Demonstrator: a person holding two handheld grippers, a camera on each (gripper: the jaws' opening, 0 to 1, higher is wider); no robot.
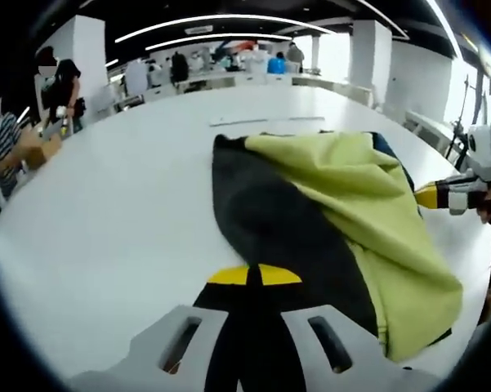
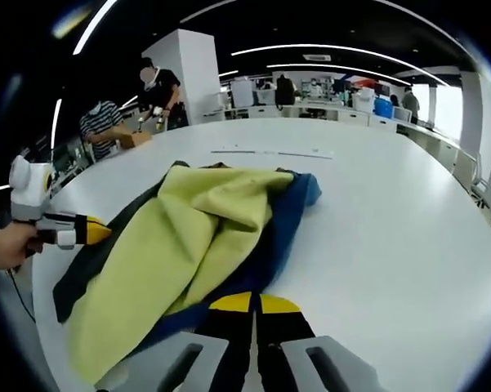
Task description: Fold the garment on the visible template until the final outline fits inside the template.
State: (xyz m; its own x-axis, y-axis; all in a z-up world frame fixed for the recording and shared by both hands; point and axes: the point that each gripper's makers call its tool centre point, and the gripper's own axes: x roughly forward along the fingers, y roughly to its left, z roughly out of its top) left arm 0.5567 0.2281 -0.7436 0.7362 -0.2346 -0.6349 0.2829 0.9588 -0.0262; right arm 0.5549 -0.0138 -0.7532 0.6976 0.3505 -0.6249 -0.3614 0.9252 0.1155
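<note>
as both grippers pinch it, garment [image 1: 310,212] [image 2: 196,237] lengthwise away

white table [image 1: 106,204], people standing [image 2: 159,94] — desks [image 2: 310,110]

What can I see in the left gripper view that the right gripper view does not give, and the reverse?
Left gripper view: the garment's black side faces the camera, and the right tongs come in from the right.

Right gripper view: the garment's blue edge, and the left tongs at the left.

Both: the yellow-green fabric on the white table, each view's own tongs closed on the cloth, and people in the background.
</note>
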